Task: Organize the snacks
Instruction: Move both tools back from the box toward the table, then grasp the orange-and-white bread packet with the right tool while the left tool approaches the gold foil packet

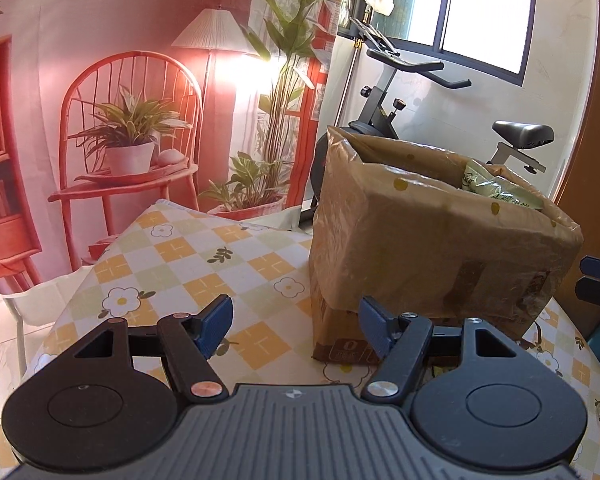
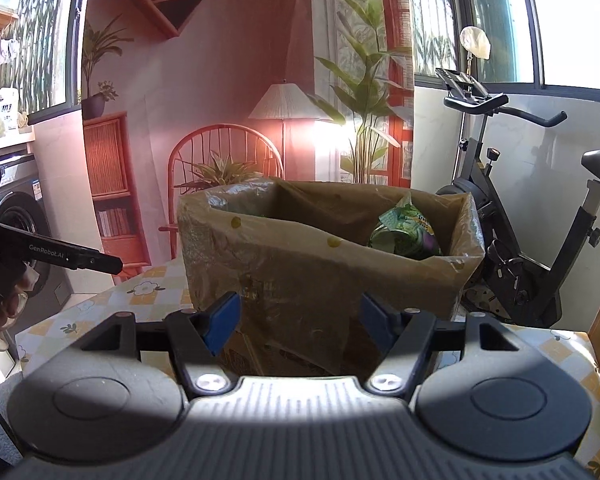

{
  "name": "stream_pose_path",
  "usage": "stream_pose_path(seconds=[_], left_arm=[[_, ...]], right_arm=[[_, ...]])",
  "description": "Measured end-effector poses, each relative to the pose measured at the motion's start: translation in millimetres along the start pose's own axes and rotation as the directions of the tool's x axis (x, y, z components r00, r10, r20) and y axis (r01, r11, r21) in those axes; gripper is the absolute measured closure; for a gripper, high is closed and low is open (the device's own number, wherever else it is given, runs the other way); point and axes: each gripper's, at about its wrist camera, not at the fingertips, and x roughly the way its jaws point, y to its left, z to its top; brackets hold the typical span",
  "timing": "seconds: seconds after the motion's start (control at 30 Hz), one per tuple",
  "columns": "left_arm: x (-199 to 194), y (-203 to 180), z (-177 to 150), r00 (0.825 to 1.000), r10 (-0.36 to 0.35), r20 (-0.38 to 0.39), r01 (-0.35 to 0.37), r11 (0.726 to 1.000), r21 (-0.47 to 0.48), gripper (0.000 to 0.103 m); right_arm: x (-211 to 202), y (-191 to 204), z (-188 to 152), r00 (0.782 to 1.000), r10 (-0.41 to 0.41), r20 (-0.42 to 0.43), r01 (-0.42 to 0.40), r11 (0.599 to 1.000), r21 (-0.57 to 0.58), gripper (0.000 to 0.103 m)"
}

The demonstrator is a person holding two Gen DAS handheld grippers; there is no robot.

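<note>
Snack packets, green and crinkled, sit inside the plastic-lined cardboard box at centre frame in the right wrist view, toward its right side. The box stands on the checked flower tablecloth. The left gripper and the right gripper both show blue pads spread wide, nothing between them
</note>
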Motion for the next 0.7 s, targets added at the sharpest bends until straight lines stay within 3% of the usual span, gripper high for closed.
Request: stream_pose_path(seconds=[0.33,0.7], left_arm=[[7,4,-48,0.997,0.007,-0.072,-0.006,1.0,0.001,0.031],[21,-5,-77,0.99,0.001,-0.138,-0.001,1.0,-0.001,0.032]], right_arm=[[8,9,-54,0.996,0.019,-0.09,-0.019,1.0,0.005,0.034],[31,13,-112,0.961,0.038,-0.273,-0.034,0.999,0.02,0.034]])
